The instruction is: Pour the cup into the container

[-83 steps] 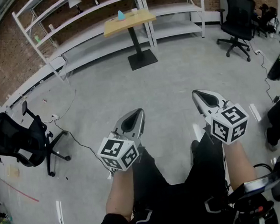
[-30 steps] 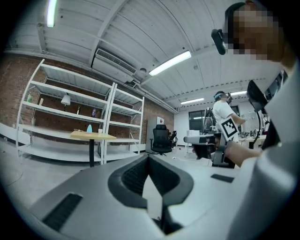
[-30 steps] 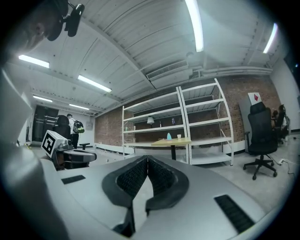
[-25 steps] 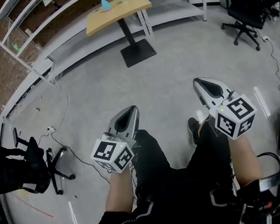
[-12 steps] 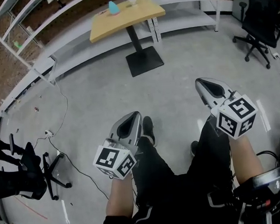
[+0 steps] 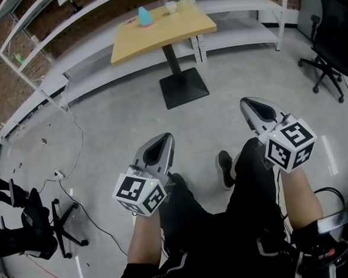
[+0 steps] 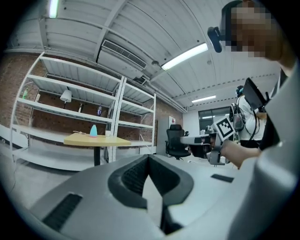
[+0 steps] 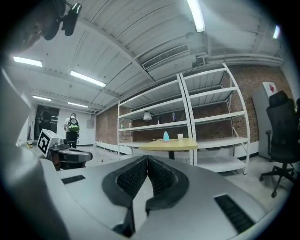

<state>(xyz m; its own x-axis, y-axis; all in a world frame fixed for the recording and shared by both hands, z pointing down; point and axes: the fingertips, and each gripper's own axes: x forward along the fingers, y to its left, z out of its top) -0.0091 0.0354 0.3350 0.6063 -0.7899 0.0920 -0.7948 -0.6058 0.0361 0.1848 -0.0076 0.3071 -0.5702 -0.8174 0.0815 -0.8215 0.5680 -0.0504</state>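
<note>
Head view showed the left gripper [image 6: 162, 142] and the right gripper [image 6: 246, 105] held out level in front of the person, well apart from each other, each with its marker cube nearest the body. The left gripper view showed that gripper's jaws [image 7: 149, 157] clenched tip to tip with nothing between them. The right gripper view showed the same of its own jaws [image 8: 147, 158], pressed together and empty. Below the grippers were the person's black trousers [image 6: 251, 219] and one dark shoe [image 6: 225, 168] on the grey floor [image 6: 119, 118]. A black cable [image 6: 74, 149] trailed over the floor at the left, near a black office chair [image 6: 26, 232] at the lower left edge.

Farther off stood a wooden table [image 6: 155, 34] on a single black post with a square base. On its far end sat a blue tapered vessel [image 6: 146, 16] and, just beside it to the right but apart from it, a small pale cup [image 6: 171, 7]; both stood upright and well away from the grippers. Behind the table ran white shelving [image 6: 91, 55] against a brick wall [image 6: 4, 88], and another black office chair [image 6: 335, 32] stood at the right.
</note>
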